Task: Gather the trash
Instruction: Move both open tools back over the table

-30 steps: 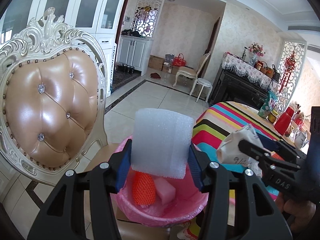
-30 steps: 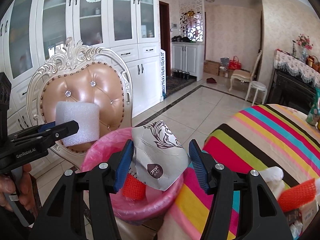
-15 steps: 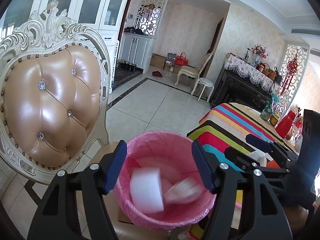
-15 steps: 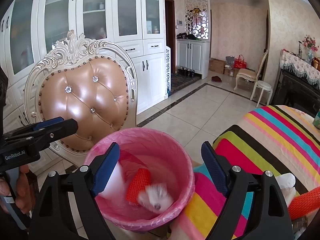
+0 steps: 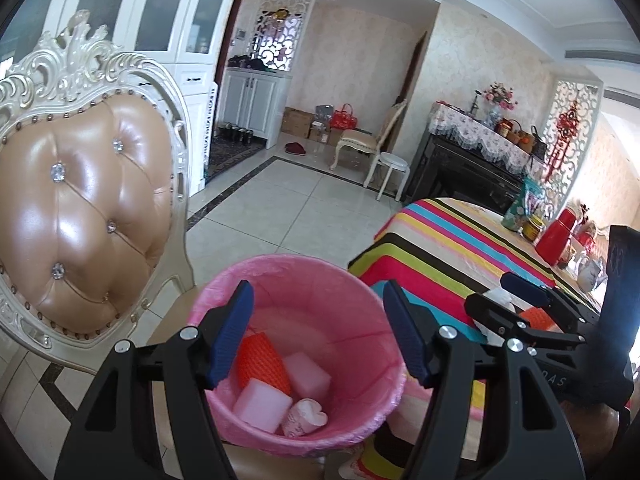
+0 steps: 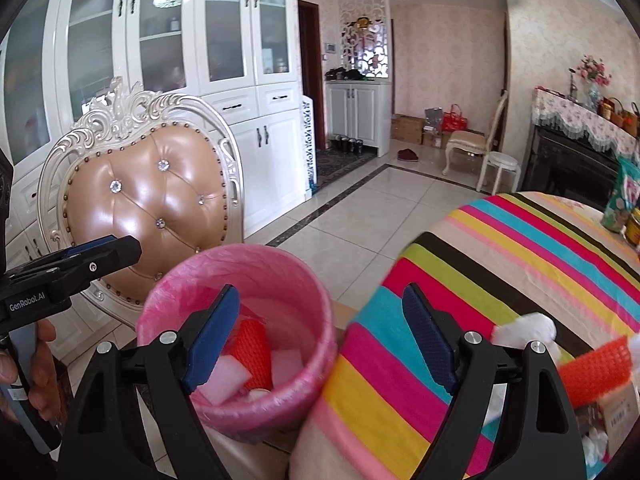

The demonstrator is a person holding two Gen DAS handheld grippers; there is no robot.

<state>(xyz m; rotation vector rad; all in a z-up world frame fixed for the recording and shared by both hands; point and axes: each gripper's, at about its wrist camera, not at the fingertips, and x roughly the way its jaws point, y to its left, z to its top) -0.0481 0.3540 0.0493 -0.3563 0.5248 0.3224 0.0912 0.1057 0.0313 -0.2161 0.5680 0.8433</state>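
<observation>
Compared with a second ago, the foam block [image 5: 262,404] and crumpled paper [image 5: 304,422] have left the claws and lie in the pink-lined bin [image 5: 360,364] beside an orange net sleeve [image 5: 262,362]. Left gripper [image 5: 320,336]: jaws spread apart, empty, above the bin. Right gripper [image 6: 320,340]: jaws wide, empty, between bin and striped tablecloth [image 6: 520,248], where an orange net [image 6: 592,374] and white wad [image 6: 528,330] lie
</observation>
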